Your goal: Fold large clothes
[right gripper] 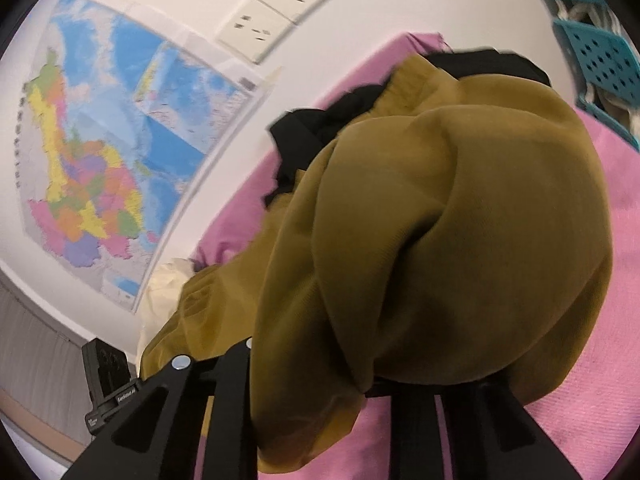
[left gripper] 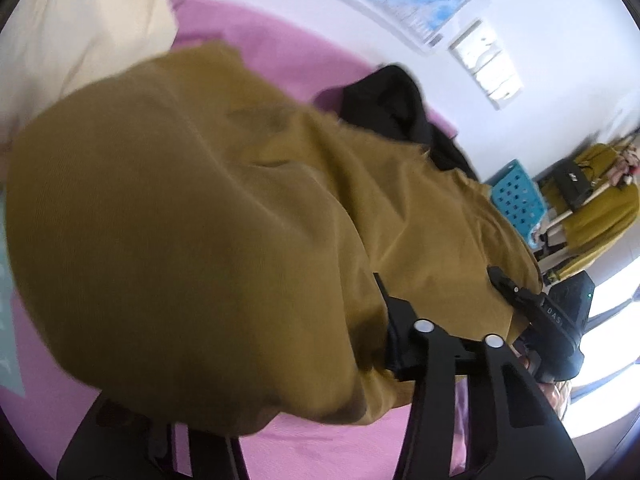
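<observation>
A large mustard-yellow garment [left gripper: 208, 208] hangs in front of both cameras over the pink bed sheet [left gripper: 312, 452]. In the left wrist view it drapes over my left gripper [left gripper: 320, 344], whose fingertips are hidden under the cloth. My right gripper [left gripper: 532, 304] shows at the garment's far edge, gripping it. In the right wrist view the garment [right gripper: 460, 232] bunches over my right gripper [right gripper: 320, 364], whose tips are buried in the fabric.
A black garment [left gripper: 392, 100] lies on the bed near the wall. A cream pillow [left gripper: 80, 32] lies at the bed's far end. A teal perforated basket [right gripper: 592, 40] stands beside the bed. A wall map [right gripper: 112, 152] and sockets [right gripper: 280, 4] are on the wall.
</observation>
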Available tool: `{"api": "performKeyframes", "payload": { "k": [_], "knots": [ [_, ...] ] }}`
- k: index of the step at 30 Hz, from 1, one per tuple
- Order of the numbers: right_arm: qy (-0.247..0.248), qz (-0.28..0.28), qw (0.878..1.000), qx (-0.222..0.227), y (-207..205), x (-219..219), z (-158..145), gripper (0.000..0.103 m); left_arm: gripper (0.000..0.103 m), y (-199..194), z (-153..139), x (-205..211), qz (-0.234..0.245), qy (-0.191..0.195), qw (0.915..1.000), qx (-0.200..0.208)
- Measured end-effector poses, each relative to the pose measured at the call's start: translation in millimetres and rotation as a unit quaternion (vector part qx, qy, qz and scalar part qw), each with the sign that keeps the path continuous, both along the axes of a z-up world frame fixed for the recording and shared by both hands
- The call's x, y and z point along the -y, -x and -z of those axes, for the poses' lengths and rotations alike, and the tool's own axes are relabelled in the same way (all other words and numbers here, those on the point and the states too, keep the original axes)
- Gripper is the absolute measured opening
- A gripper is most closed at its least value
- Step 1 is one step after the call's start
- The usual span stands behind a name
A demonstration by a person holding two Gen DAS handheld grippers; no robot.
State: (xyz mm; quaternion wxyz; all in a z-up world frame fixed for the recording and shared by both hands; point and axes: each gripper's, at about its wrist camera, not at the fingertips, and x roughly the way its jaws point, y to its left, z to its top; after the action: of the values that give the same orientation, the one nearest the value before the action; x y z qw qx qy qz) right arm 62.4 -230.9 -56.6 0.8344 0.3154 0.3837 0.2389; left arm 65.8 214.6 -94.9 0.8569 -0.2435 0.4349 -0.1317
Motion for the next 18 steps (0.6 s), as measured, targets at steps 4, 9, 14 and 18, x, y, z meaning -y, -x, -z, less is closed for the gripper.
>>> {"api": "performKeyframes", "payload": {
  "k": [4, 9, 14, 18],
  "knots": [
    [0.011, -0.017, 0.999, 0.043, 10.3, -6.7, -30.8, 0.019, 0.040, 0.5, -18.3, -2.2, 0.010, 0.007, 0.9998, 0.017],
    [0.020, -0.037, 0.995, 0.090, 20.4, -14.1, -68.7, 0.018, 0.039, 8.6, -42.3, -5.7, 0.020, 0.016, 0.9987, 0.044],
    [0.018, -0.057, 0.989, 0.132, 31.7, -22.3, -100.6, 0.017, 0.038, 18.9, -67.8, -11.5, 0.023, 0.020, 0.9969, 0.072],
    [0.010, -0.069, 0.985, 0.158, 35.1, -31.3, -126.4, 0.017, 0.038, 29.7, -100.4, -18.6, 0.021, 0.016, 0.9934, 0.112]
  ]
}}
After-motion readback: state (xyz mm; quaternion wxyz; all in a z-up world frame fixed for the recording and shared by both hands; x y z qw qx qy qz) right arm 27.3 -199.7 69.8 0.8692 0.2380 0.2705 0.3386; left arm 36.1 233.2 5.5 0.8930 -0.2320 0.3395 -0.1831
